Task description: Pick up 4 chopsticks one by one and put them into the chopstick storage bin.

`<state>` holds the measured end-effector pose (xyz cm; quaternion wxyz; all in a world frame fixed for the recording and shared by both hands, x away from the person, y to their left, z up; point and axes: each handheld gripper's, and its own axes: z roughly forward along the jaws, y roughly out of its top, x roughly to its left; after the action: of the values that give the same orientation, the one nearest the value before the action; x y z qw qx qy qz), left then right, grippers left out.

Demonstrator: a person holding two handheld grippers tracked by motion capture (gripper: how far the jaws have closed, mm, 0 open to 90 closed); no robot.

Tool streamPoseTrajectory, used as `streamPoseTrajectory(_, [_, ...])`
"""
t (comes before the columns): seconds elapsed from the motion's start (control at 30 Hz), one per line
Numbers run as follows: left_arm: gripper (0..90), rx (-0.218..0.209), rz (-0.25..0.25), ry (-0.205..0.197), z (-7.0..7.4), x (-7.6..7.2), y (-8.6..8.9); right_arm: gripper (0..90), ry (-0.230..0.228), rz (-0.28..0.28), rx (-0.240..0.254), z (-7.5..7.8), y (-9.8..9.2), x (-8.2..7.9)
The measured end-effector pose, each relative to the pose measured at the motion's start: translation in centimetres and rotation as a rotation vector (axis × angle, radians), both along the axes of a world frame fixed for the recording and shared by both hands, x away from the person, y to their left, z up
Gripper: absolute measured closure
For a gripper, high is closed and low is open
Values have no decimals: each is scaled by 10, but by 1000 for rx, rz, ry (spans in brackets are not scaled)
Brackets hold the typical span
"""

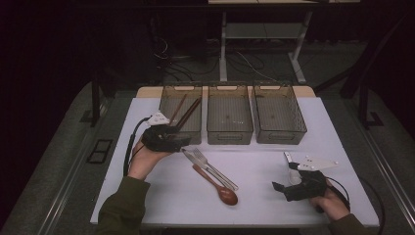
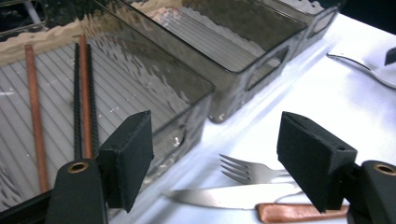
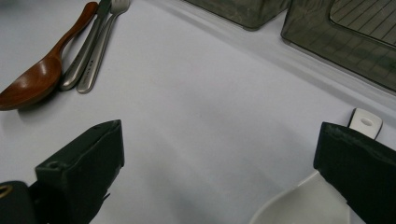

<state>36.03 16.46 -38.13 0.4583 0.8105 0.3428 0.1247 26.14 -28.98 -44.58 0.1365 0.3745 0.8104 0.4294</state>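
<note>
Black left hand-held gripper (image 2: 215, 158) jaws wide, empty, right hand-held gripper (image 3: 219, 172) wide beside white spoon (image 3: 303, 200)

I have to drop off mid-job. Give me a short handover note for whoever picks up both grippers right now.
Left gripper: open, nothing held, at the left bin's near edge.
Right gripper: open, low over the table beside the white spoon.
Done: chopsticks lie in the left bin.
Left: fork, knife, wooden spoon and white spoon are on the table; middle bin and right bin hold nothing.
</note>
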Motion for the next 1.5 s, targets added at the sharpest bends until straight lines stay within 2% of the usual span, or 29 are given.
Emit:
streamPoseTrajectory(0.17, [241, 1, -21, -6, -6, -14, 1, 16, -4, 2, 2, 1, 0, -2])
streamPoseTrajectory(0.47, [207, -9, -28, -18, -19, -38, 6, 16, -7, 6, 1, 1, 0, -2])
streamPoseTrajectory(0.77, [156, -8, -68, -20, -33, -56, 5, 16, -6, 5, 0, 1, 0, -2])
streamPoseTrajectory(0.93, [139, -8, -85, -15, -39, -64, 5, 16, -4, 2, 1, 1, 0, -2])
streamPoseTrajectory(1.23, [78, 17, -114, -5, -51, -76, 4, 16, -10, 5, -2, 1, 0, -2])
streamPoseTrajectory(1.37, [34, 30, -111, 0, -54, -79, 3, 16, -3, 4, -2, 1, 1, -2])
streamPoseTrajectory(1.5, [0, 20, -112, 8, -57, -82, 3, 16, -6, 4, -2, 1, 0, -2])
